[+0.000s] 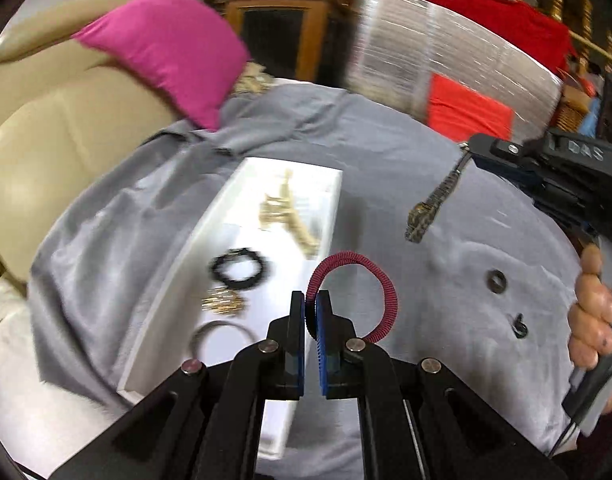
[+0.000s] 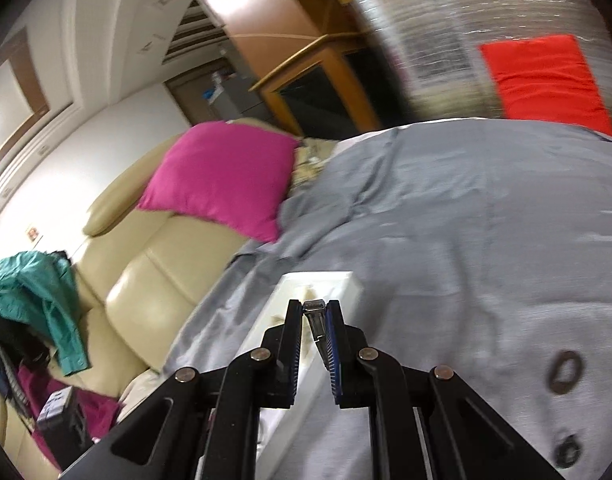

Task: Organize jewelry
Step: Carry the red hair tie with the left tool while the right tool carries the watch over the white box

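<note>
Left wrist view: the left gripper (image 1: 311, 300) is clenched on a dark red coiled bangle (image 1: 364, 286), its blue-padded fingers (image 1: 322, 332) pinching the lower left part of the loop, which arcs up and to the right above a grey cloth (image 1: 386, 168) covering the counter. Just left of the gripper lies a white rectangular tray (image 1: 194, 280) resting on the cloth. Inside the tray, from far end to near end: a gold chain necklace (image 1: 286, 212), a black beaded bracelet (image 1: 238, 268), a small gold piece (image 1: 224, 304) touching the bracelet's near edge, and a plain silver bangle (image 1: 216, 334).

At the right edge, a hand (image 1: 594, 312) grips the handle of the right gripper (image 1: 472, 152), which holds one end of a dark metal link watch band (image 1: 434, 200); the band hangs down above the cloth, apart from the tray. Two small dark rings (image 1: 497, 281) lie on the cloth to the right, well apart from the tray.

Right wrist view: the right gripper (image 2: 315, 306) is grasping the watch band (image 2: 316, 318) between its fingertips, over the tray's (image 2: 352, 284) far right corner. The rings (image 2: 564, 372) lie on the cloth (image 2: 466, 220) at right. Behind: a magenta cushion (image 2: 222, 176) on a cream leather sofa (image 2: 146, 280).
</note>
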`<control>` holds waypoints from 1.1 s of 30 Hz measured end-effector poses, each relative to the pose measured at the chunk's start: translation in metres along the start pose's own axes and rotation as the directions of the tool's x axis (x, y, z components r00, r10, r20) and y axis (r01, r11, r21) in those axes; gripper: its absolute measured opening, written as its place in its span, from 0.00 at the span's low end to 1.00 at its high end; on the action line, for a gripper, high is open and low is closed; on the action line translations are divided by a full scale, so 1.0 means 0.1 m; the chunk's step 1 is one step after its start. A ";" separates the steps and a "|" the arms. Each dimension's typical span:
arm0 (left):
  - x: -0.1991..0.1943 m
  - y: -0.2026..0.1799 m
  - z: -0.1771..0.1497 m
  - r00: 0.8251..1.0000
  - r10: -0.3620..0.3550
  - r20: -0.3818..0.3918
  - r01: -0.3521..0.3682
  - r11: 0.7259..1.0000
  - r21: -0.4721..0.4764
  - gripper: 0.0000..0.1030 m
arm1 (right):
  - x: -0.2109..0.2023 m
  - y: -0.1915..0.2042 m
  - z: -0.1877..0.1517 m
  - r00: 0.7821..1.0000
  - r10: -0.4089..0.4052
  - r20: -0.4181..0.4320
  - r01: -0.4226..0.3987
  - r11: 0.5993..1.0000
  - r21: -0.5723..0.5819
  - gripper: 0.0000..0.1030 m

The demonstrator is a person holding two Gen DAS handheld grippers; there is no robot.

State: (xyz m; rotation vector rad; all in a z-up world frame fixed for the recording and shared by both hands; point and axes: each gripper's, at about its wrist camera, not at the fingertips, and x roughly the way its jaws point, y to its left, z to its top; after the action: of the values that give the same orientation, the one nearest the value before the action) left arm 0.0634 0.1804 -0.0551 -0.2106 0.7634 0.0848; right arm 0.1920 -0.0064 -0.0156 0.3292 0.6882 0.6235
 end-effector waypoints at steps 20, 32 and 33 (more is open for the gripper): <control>-0.08 0.87 -0.18 0.985 0.167 -0.045 -0.172 0.974 -0.149 0.05 | 0.68 0.85 -0.76 0.972 0.117 -0.204 -0.139 0.985 -0.098 0.13; 0.01 0.90 -0.20 0.978 0.190 -0.084 -0.200 0.970 -0.138 0.05 | 0.86 0.77 -0.87 0.964 0.071 -0.257 -0.100 0.990 -0.099 0.13; 0.03 0.90 -0.21 0.977 0.193 -0.094 -0.205 0.969 -0.135 0.05 | 0.87 0.76 -0.87 0.964 0.067 -0.257 -0.095 0.991 -0.098 0.13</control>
State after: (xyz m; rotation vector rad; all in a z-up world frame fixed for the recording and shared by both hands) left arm 0.0379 0.2639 -0.0862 -0.2755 0.8575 0.3249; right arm 0.1528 0.1141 -0.0855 0.1767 0.8849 0.7873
